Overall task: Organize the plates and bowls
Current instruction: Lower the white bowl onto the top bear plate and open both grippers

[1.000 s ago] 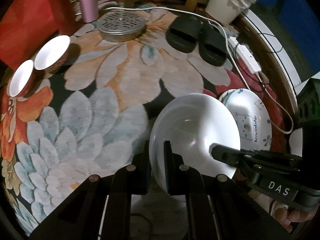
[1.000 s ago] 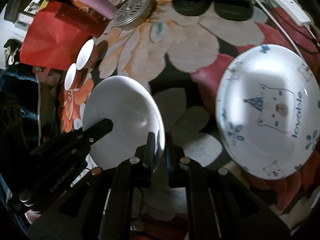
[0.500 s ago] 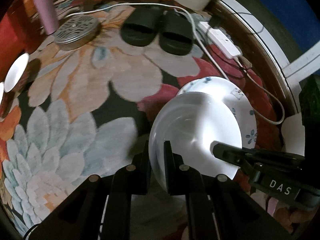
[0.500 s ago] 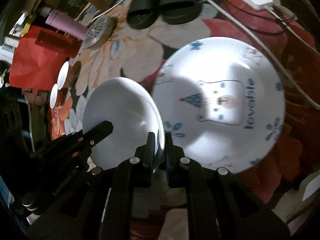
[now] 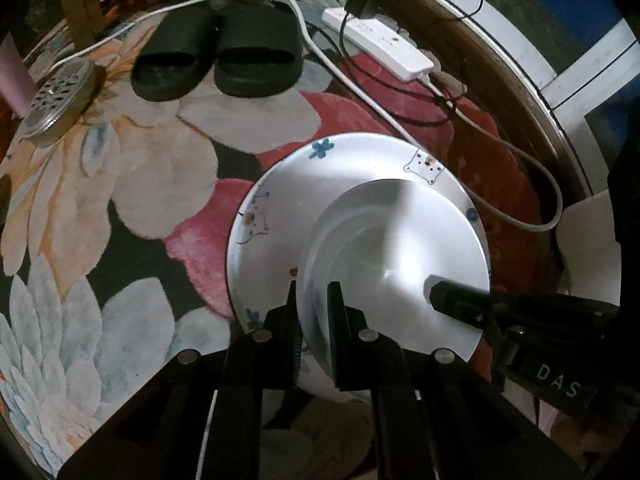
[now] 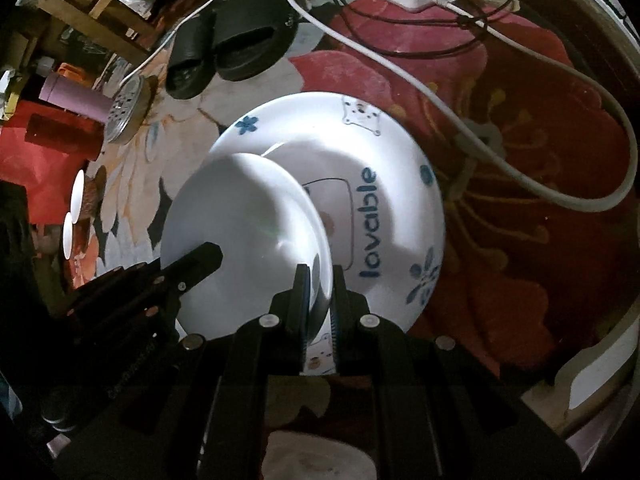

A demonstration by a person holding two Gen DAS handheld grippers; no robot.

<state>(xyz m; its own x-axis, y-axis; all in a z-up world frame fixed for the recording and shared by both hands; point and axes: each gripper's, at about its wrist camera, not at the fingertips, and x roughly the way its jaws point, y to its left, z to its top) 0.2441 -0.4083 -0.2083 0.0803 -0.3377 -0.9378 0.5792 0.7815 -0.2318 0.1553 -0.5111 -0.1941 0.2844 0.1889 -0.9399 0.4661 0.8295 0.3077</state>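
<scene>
Above the printed plate (image 6: 400,184) on the rug (image 5: 120,184), left tool (image 5: 312,320) and right tool (image 6: 320,300) each pinch the white plate's (image 6: 248,216) rim, stacking it; next, lower level and release.

The plain white plate (image 6: 240,216) hides most of the bear drawing on the printed plate (image 6: 400,184) under it, and those two small bowls (image 6: 74,208) show only as thin white rim slivers.
</scene>
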